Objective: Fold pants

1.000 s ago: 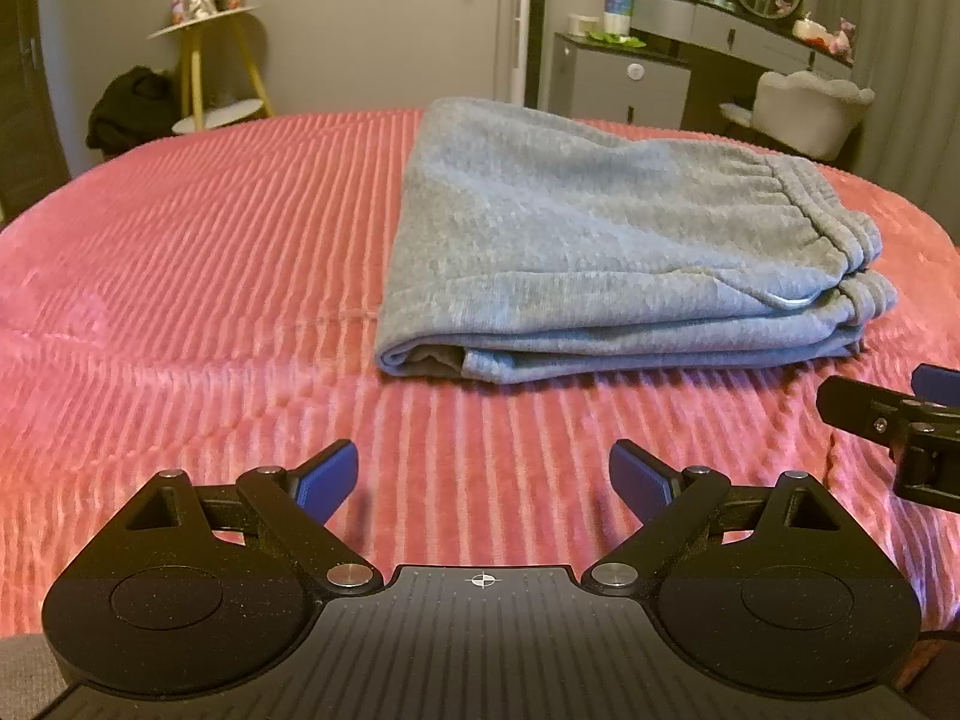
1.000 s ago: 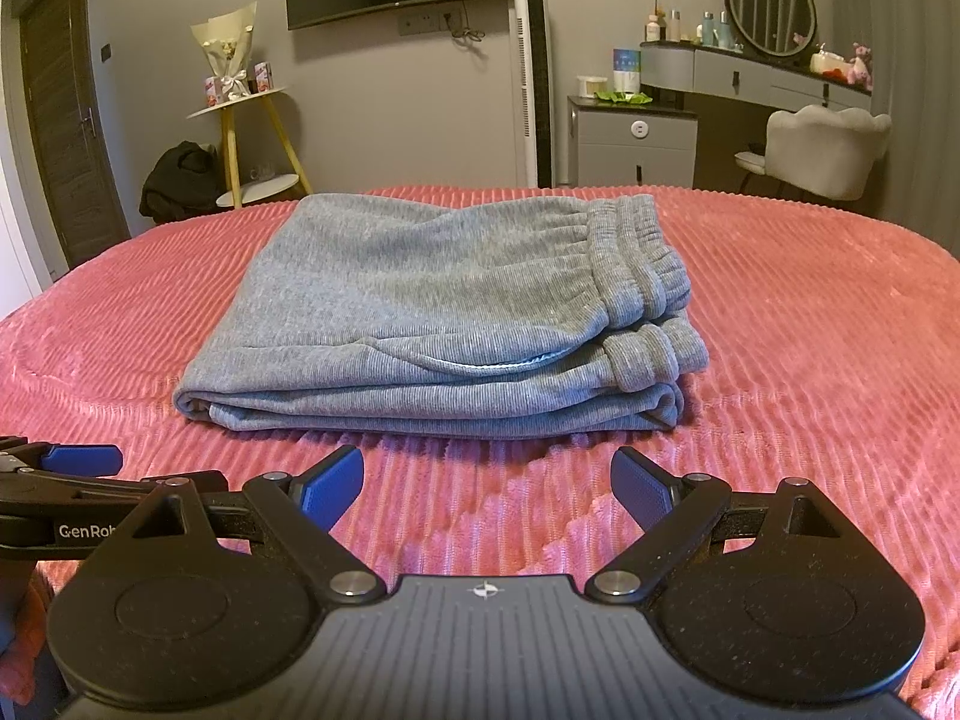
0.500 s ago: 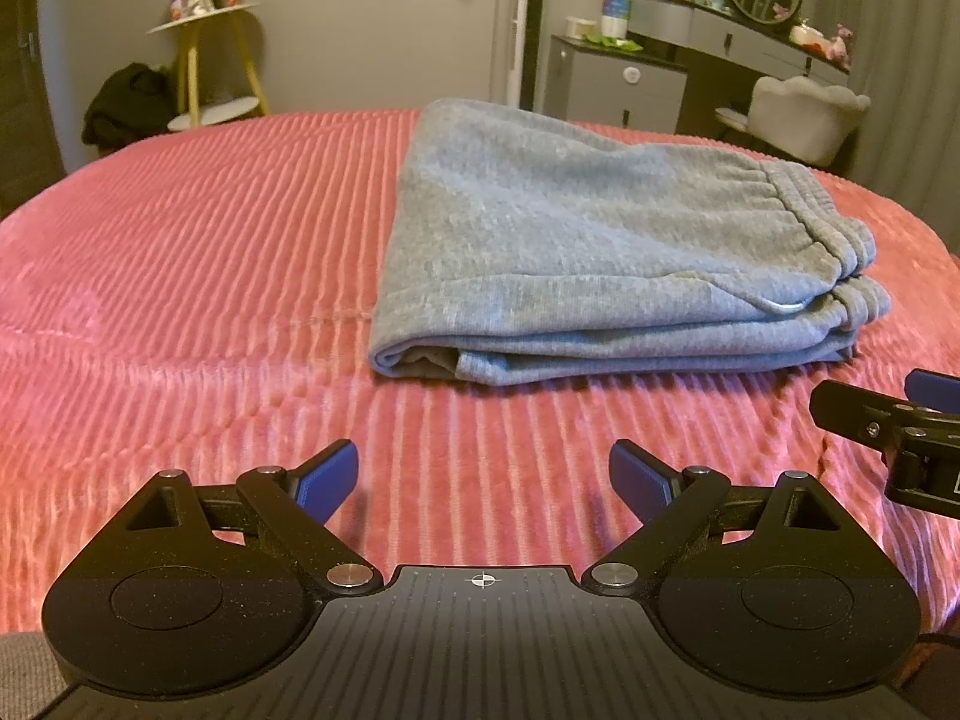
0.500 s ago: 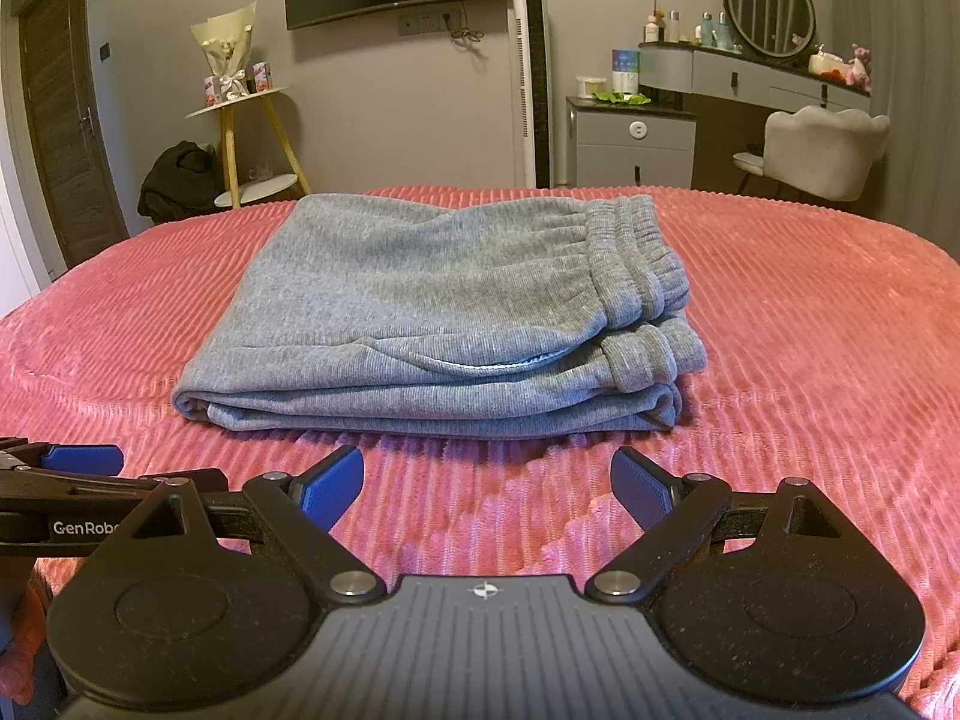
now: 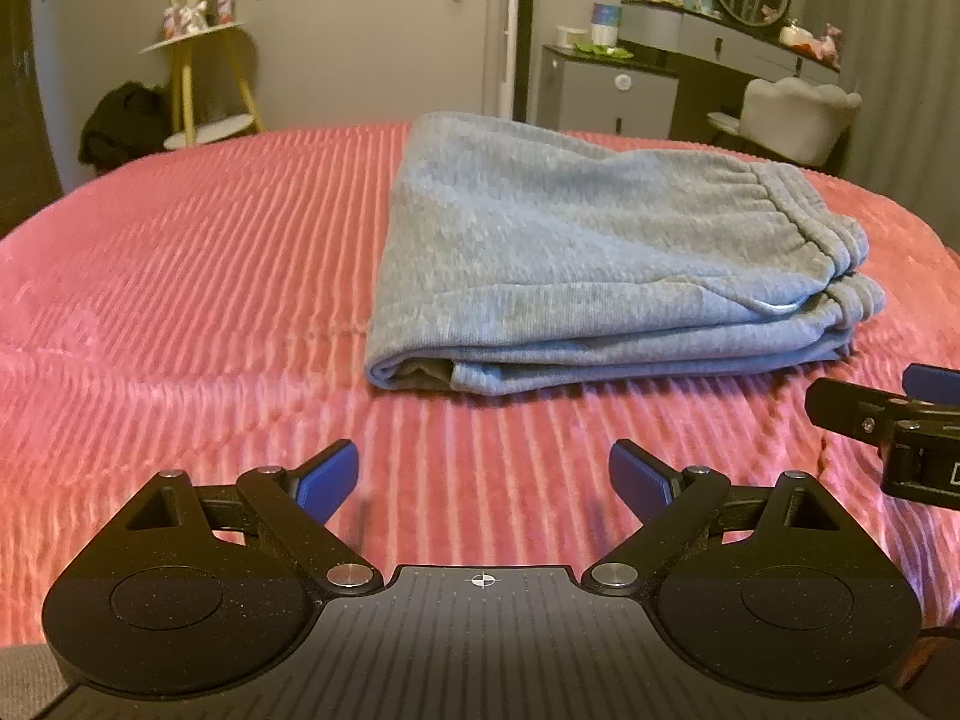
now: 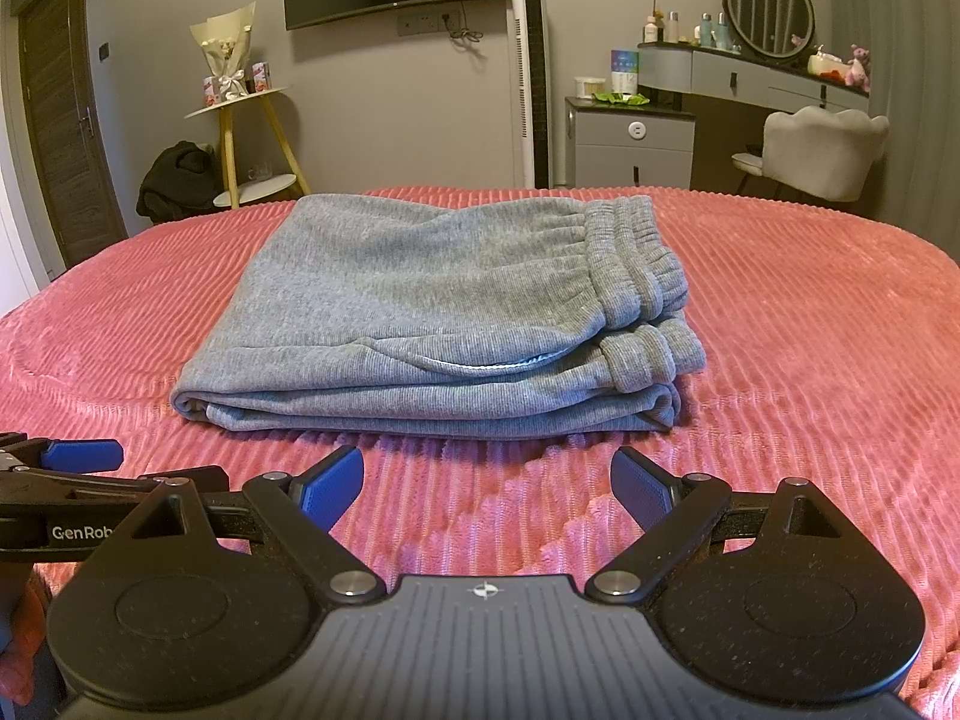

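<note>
Grey sweatpants (image 5: 576, 252) lie folded in a flat stack on the pink ribbed bedspread (image 5: 180, 276), waistband to the right. They also show in the right wrist view (image 6: 432, 312). My left gripper (image 5: 483, 480) is open and empty, short of the stack's near left corner. My right gripper (image 6: 486, 483) is open and empty, just in front of the stack's near edge. The right gripper's tip shows at the right edge of the left wrist view (image 5: 900, 414). The left gripper shows at the left edge of the right wrist view (image 6: 72, 468).
Beyond the bed stand a yellow-legged side table (image 6: 240, 120) with a bouquet, a black bag (image 6: 174, 180) on the floor, a grey cabinet (image 6: 630, 138), a dressing table with round mirror (image 6: 768, 6) and a pale chair (image 6: 822, 144).
The left wrist view has tilted up slightly and shifted a little; the pants sit a bit lower in it. The right gripper and the pants have not moved.
</note>
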Demonstrator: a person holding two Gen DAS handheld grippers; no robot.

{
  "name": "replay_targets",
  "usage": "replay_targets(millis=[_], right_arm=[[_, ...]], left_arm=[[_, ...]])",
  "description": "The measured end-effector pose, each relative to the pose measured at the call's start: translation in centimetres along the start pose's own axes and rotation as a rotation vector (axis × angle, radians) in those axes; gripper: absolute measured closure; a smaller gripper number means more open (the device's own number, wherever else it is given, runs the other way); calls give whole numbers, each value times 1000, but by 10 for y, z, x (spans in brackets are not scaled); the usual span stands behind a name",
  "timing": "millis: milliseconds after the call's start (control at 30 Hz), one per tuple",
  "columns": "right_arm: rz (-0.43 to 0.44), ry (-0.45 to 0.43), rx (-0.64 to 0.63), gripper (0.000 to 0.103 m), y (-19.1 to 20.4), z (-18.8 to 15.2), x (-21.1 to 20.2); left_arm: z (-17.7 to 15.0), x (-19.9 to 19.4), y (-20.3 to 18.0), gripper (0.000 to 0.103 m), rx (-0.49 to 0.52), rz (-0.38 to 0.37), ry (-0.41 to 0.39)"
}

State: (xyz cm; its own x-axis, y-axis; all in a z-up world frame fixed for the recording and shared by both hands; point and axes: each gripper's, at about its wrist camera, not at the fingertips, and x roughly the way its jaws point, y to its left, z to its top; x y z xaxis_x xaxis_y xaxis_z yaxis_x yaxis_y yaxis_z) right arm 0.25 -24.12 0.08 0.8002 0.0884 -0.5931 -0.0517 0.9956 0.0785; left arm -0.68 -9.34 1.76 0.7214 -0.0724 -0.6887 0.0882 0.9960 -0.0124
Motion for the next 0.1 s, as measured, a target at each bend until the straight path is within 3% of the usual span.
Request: replay_targets(millis=[100], right_arm=[[0,0,0,13,0,0,0]], left_arm=[[0,1,0,8,2,-2,6]])
